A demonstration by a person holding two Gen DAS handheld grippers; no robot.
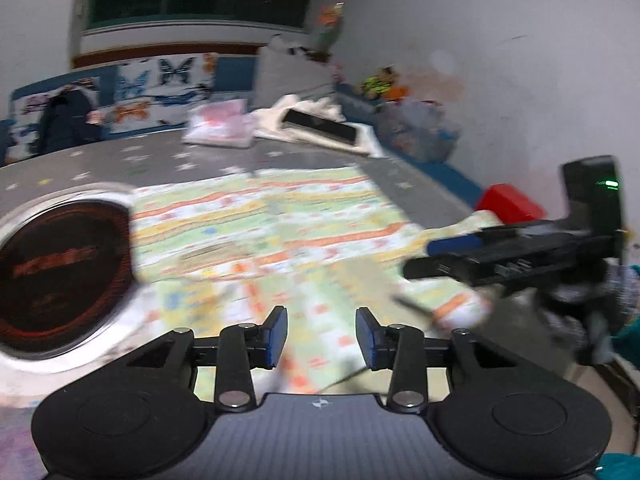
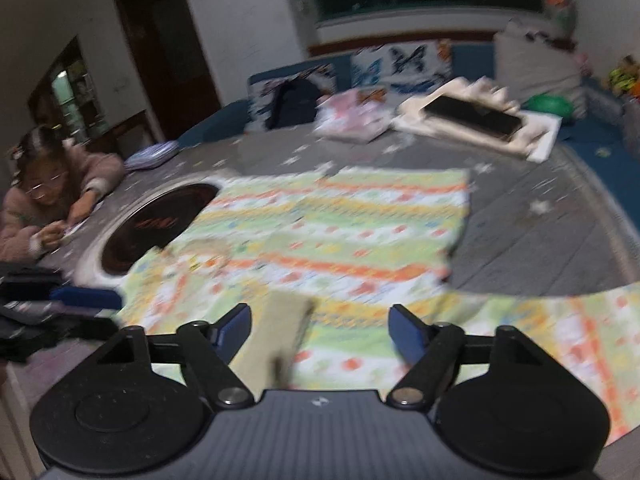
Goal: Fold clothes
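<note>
A garment with green, yellow, orange and white patterned stripes (image 1: 272, 232) lies spread on the grey star-patterned table (image 1: 120, 160). It also shows in the right wrist view (image 2: 340, 232). My left gripper (image 1: 321, 334) is open and empty just above the garment's near part. My right gripper (image 2: 320, 332) is open and empty above the garment's near edge. The right gripper also shows in the left wrist view (image 1: 452, 256), over the garment's right sleeve. The left gripper shows at the left edge of the right wrist view (image 2: 86, 300). Both views are blurred.
A round dark burner (image 1: 60, 268) is set in the table, partly under the garment's left side; it also shows in the right wrist view (image 2: 160, 224). A pink packet (image 2: 352, 116), cream cloth with a dark flat device (image 2: 472, 120) and a red box (image 1: 508, 204) lie around. A person (image 2: 48, 200) sits at the left.
</note>
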